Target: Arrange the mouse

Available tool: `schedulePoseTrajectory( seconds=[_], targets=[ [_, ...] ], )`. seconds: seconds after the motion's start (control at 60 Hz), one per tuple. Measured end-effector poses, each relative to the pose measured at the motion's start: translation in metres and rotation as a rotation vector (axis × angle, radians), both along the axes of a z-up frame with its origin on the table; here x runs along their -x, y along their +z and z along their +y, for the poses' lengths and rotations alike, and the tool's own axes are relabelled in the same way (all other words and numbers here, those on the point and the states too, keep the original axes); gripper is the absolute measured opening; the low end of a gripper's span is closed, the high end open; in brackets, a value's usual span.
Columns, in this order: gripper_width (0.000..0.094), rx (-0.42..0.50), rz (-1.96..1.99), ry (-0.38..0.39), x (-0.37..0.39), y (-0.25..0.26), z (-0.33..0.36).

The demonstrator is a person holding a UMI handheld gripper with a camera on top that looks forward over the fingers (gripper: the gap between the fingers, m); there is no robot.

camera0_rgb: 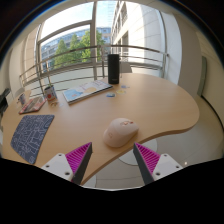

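A pale beige mouse (121, 131) lies on the wooden table (150, 105) close to its near curved edge, just ahead of my fingers and apart from them. A grey patterned mouse pad (32, 135) lies on the table to the mouse's left. My gripper (112, 163) is open, its pink-padded fingertips (77, 160) spread wide below the mouse, with nothing between them.
A dark cylindrical can (114, 68) stands at the table's far side. An open book or papers (87, 92) lie left of it, and small items (30, 100) sit at the far left. Railings and windows (70, 50) stand beyond. Floor shows beneath the table edge.
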State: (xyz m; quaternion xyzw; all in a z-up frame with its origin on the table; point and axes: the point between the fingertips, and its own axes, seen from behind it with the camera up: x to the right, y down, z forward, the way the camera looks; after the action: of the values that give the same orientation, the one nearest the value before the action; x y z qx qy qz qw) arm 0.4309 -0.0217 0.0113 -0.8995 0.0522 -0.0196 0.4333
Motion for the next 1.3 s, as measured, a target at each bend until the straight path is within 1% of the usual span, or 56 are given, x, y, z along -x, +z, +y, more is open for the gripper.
schedulePoseTrajectory(
  seconds=[0.15, 0.167, 0.217, 0.35, 0.367, 0.433, 0.517, 0.567, 0.717, 0.767, 0.817, 0.867, 0.917, 1.0, 1.067, 1.117, 1.15, 1.2, 1.25, 1.267, 1.3],
  targets=[
    [0.0846, -0.001, 0.034, -0.025, -0.014, -0.010, 0.047],
    [0.0854, 0.000, 0.035, -0.035, -0.024, -0.013, 0.057],
    [0.0850, -0.003, 0.036, -0.052, -0.017, -0.014, 0.061],
    [0.0828, -0.007, 0.058, -0.067, -0.026, -0.020, 0.087],
    [0.0816, -0.005, 0.055, -0.071, -0.026, -0.022, 0.089],
    [0.0705, -0.013, 0.009, -0.078, -0.033, -0.023, 0.098],
    [0.0531, -0.029, -0.038, -0.076, -0.036, -0.024, 0.105],
    [0.0516, -0.033, -0.031, -0.079, -0.036, -0.024, 0.106],
    [0.0420, -0.033, -0.046, -0.087, -0.037, -0.023, 0.107],
    [0.0407, -0.031, -0.062, -0.095, -0.038, -0.018, 0.107],
    [0.0405, -0.051, -0.061, -0.109, -0.035, -0.001, 0.108],
    [0.0406, -0.099, -0.065, -0.128, -0.031, 0.029, 0.112],
    [0.0406, -0.161, -0.068, -0.139, -0.020, 0.072, 0.114],
    [0.0405, -0.292, -0.062, -0.153, 0.008, 0.159, 0.119],
    [0.0404, -0.392, -0.042, -0.152, 0.046, 0.219, 0.120],
    [0.0403, -0.444, -0.033, -0.137, 0.083, 0.250, 0.118],
    [0.0402, -0.462, -0.028, -0.119, 0.114, 0.265, 0.118],
    [0.0402, -0.459, -0.010, -0.081, 0.158, 0.263, 0.123],
    [0.0402, -0.431, 0.011, -0.037, 0.206, 0.242, 0.124],
    [0.0402, -0.414, 0.015, -0.023, 0.228, 0.229, 0.117],
    [0.0403, -0.370, 0.023, 0.006, 0.252, 0.214, 0.126]
  ],
)
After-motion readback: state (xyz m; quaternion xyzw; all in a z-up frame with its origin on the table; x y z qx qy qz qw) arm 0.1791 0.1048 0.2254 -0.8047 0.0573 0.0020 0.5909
